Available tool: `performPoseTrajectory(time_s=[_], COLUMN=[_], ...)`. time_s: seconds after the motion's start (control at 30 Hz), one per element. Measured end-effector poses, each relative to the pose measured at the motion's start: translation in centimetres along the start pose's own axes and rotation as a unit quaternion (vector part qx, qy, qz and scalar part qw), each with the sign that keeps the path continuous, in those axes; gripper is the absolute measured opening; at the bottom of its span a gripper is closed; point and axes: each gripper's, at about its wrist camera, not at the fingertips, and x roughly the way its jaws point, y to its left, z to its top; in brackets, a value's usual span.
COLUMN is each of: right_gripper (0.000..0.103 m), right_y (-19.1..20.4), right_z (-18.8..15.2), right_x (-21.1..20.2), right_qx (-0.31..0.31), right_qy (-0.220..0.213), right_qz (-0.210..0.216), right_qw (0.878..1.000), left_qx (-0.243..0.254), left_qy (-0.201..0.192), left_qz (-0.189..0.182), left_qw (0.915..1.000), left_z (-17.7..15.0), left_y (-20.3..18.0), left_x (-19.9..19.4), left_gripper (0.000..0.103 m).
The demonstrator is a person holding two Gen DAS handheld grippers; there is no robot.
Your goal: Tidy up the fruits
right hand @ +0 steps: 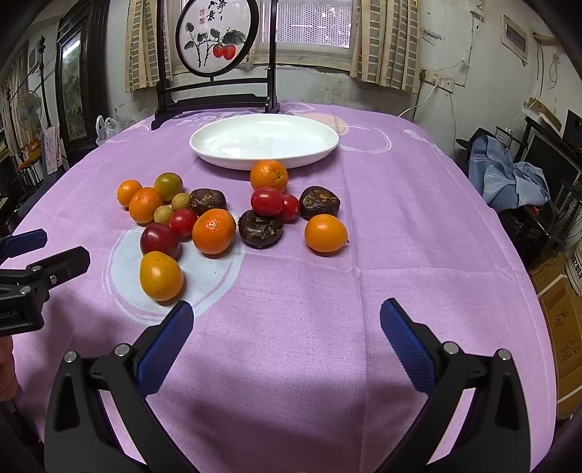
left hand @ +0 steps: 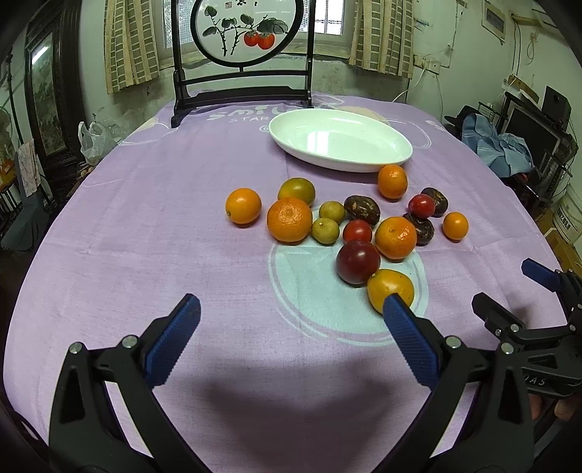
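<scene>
Several fruits lie loose on the purple tablecloth: oranges, red tomatoes, dark brown fruits, small green ones. A white oval dish (left hand: 340, 140) stands empty behind them; it also shows in the right wrist view (right hand: 263, 140). My left gripper (left hand: 291, 309) is open and empty, its right finger just in front of a yellow-orange fruit (left hand: 390, 289). My right gripper (right hand: 285, 314) is open and empty, short of the pile. The yellow-orange fruit (right hand: 161, 275) lies by its left finger. A dark red plum (left hand: 357, 261) sits behind it.
A dark wooden stand with a round painted screen (left hand: 242, 32) stands at the table's far edge behind the dish. The right gripper (left hand: 534, 309) shows at the left view's right edge. Clutter and blue cloth (right hand: 505, 178) lie beyond the table on the right.
</scene>
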Motion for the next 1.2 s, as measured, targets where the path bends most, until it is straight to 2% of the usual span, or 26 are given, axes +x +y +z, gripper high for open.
performPoseTrajectory(time_s=[1.2], right_gripper=[0.102], right_y=[0.14], right_z=[-0.01], right_x=[0.13], right_qx=[-0.001], right_qy=[0.001], right_qz=[0.002], right_qw=[1.0], left_qx=[0.003], left_qy=[0.0], left_qz=[-0.005], left_qw=[1.0], left_z=[-0.19], left_y=[-0.45], left_x=[-0.21], left_gripper=[0.101])
